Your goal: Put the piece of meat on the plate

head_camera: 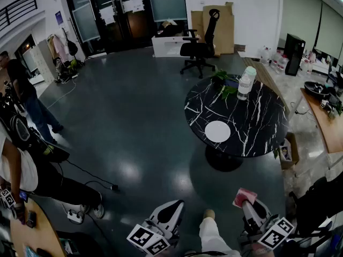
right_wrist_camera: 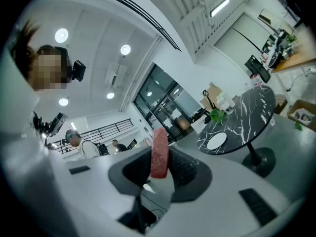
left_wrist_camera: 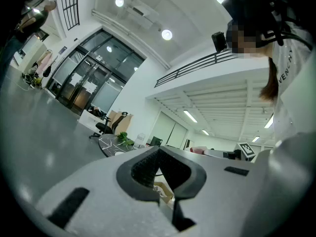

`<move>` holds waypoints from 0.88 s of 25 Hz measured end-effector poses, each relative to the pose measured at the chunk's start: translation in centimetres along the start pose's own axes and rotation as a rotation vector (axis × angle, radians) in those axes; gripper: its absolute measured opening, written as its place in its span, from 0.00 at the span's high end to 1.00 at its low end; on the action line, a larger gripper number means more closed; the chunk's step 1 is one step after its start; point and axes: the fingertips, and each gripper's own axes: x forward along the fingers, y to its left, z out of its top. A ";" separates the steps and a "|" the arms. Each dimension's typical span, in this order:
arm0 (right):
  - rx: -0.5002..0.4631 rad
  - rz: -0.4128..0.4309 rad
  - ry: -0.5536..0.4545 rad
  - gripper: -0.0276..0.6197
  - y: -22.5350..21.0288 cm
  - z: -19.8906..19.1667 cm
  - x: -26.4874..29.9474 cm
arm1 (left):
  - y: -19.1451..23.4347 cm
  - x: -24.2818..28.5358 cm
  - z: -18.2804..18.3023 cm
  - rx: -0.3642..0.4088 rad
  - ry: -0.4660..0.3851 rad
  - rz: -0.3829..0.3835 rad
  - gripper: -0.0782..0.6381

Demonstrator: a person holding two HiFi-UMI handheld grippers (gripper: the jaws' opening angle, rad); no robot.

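from the head, looks forward and steeply down across the dark floor (head_camera: 128,122), with the left gripper (head_camera: 171,205) and right gripper (head_camera: 245,199) close at the bottom edge and the round black surface (head_camera: 252,127) farther off, right of centre. from the left gripper, rides low and level along its own jaws, very near them, and faces the same surface, small in the distance. from the right gripper, sits just behind its jaws, level, and faces that surface and the white plate (right_wrist_camera: 216,141) from the side. shares the surface in all three views, plus the glass doors (head_camera: 115,15) in the background.
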 end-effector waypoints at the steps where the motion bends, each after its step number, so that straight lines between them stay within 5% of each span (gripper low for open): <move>1: -0.004 0.004 0.004 0.81 -1.1 0.9 1.1 | 0.6 1.7 0.2 0.006 0.004 0.000 0.88; 11: -0.021 0.002 0.083 0.81 -12.1 7.5 10.0 | 4.6 16.3 1.2 0.055 0.033 -0.007 0.88; 22: 0.034 -0.076 0.245 0.81 -20.3 5.4 18.7 | 10.4 20.9 -2.5 0.014 0.098 0.071 0.88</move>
